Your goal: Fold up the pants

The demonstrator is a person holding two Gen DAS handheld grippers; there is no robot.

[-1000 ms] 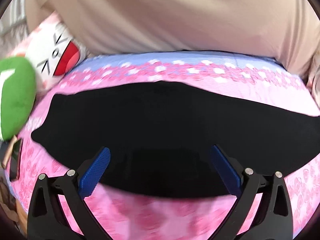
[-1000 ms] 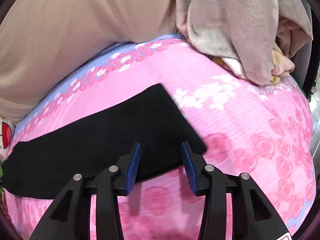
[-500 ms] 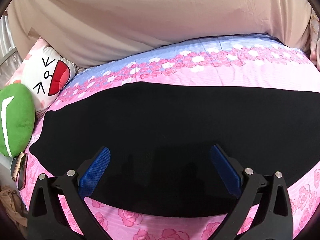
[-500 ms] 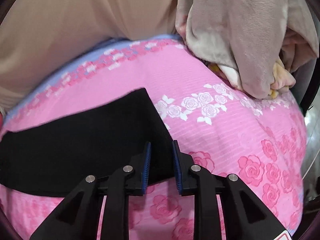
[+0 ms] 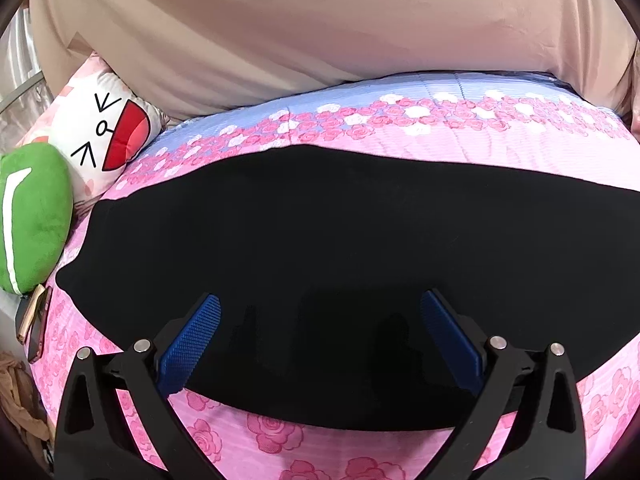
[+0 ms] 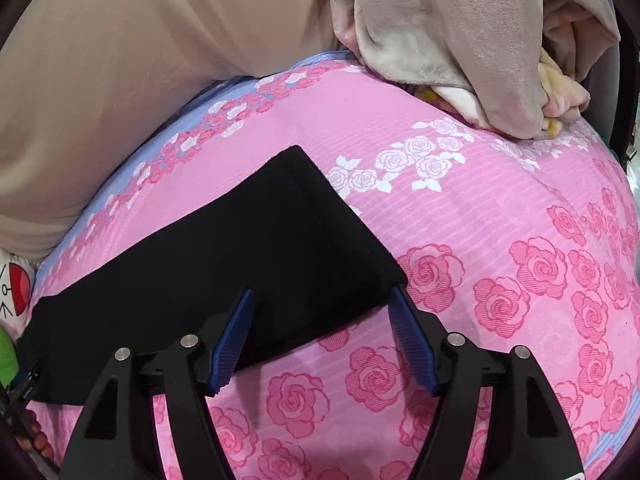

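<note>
Black pants (image 5: 320, 248) lie flat in a long band across a pink rose-patterned bed cover (image 5: 280, 448). My left gripper (image 5: 320, 312) is open wide and empty, hovering over the near edge of the pants' middle part. In the right wrist view the narrow end of the pants (image 6: 248, 264) lies on the cover (image 6: 500, 280). My right gripper (image 6: 322, 304) is open and empty, its fingertips just above the near corner of that end.
A green plush (image 5: 32, 216) and a white cartoon-face pillow (image 5: 104, 132) sit at the left bed edge, with a phone (image 5: 34, 324) beside them. A beige curtain (image 5: 320, 32) hangs behind. A heap of grey and cream blankets (image 6: 460, 40) lies at the far right.
My right gripper, almost closed at the pants' corner half a second ago, has opened wide and let go. My left gripper stays open and has drifted a little over the pants.
</note>
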